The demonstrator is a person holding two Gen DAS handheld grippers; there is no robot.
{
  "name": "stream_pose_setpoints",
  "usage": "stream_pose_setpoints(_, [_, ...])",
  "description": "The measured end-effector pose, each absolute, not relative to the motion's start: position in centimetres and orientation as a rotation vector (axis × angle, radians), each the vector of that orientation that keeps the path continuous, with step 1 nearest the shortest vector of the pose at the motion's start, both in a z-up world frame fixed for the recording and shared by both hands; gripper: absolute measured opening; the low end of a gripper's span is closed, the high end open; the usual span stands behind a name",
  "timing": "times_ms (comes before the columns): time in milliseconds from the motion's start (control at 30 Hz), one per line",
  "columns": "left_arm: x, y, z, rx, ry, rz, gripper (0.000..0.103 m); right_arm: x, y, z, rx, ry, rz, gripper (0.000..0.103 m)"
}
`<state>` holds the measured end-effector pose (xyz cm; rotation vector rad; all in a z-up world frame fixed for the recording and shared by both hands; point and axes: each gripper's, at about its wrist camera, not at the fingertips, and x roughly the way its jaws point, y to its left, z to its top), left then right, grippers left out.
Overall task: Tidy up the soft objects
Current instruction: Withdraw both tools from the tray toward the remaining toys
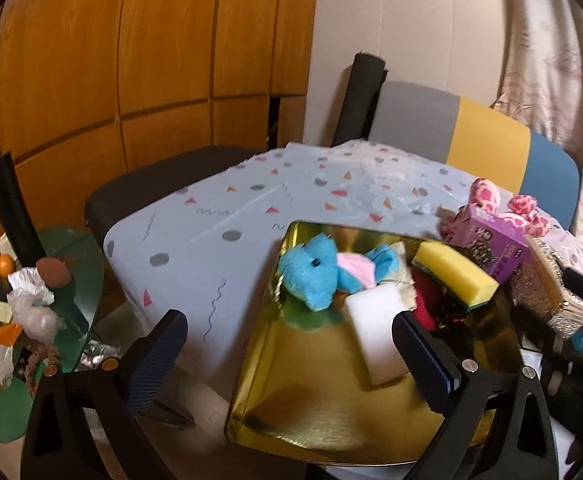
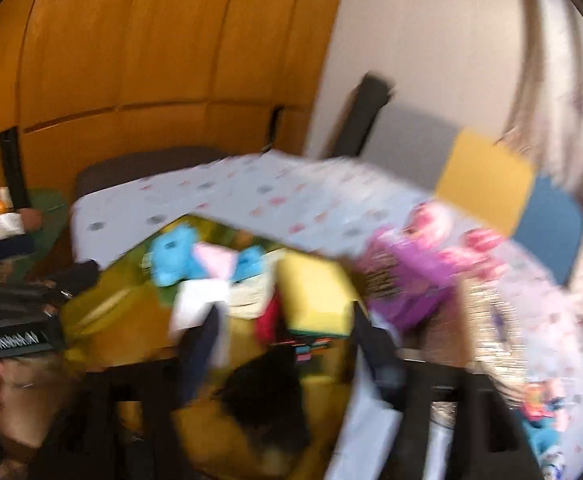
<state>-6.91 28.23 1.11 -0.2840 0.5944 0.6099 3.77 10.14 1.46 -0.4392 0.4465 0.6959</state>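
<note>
Nearest the left wrist camera, the left tongs point(image 1: 287, 344) stand wide with nothing between their fingers, hovering over the near part of the gold tray point(image 1: 311, 412); one finger hangs outside the tray's left edge, the other over its middle. Just beyond that inner finger, inside the tray, lies a white foam block point(image 1: 375, 332), with a red soft item point(image 1: 425, 300) beside it. Further back in the tray rests a blue plush toy point(image 1: 311, 270) with a pink patch, and to its right a yellow sponge point(image 1: 457, 272) leans on the tray's far right side. The right wrist view is badly blurred, but the right tongs point(image 2: 287, 344) show wide apart and empty above the tray, with a dark soft item point(image 2: 267, 396) lying in the tray below them. Just right of the tray stands a purple box point(image 1: 491, 248), and behind it pink spotted plush pieces point(image 1: 487, 196). The tray sits on the table point(image 1: 219, 216), under a patterned cloth, with a grey, yellow and blue chair point(image 1: 487, 140) beyond its far edge.
</note>
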Motion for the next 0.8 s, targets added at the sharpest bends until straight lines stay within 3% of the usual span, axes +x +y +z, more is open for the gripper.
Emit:
stream_pose_setpoints(33, [-6.9,27.9,1.4,-0.274,0.579,0.603,0.103,3.5,9.6,1.0,-0.451,0.42,0.668,0.095])
stream_pose_setpoints(200, [-6.6,26.6,1.9,-0.256,0.569,0.562,0.103,4.4,8.0,-0.5,-0.399,0.539,0.736,0.093])
stream_pose_setpoints(800, [-5.1,22.5,2.0,-0.167,0.611,0.464,0.103,10.3,-5.1,0.1,-0.156,0.689,0.449,0.088])
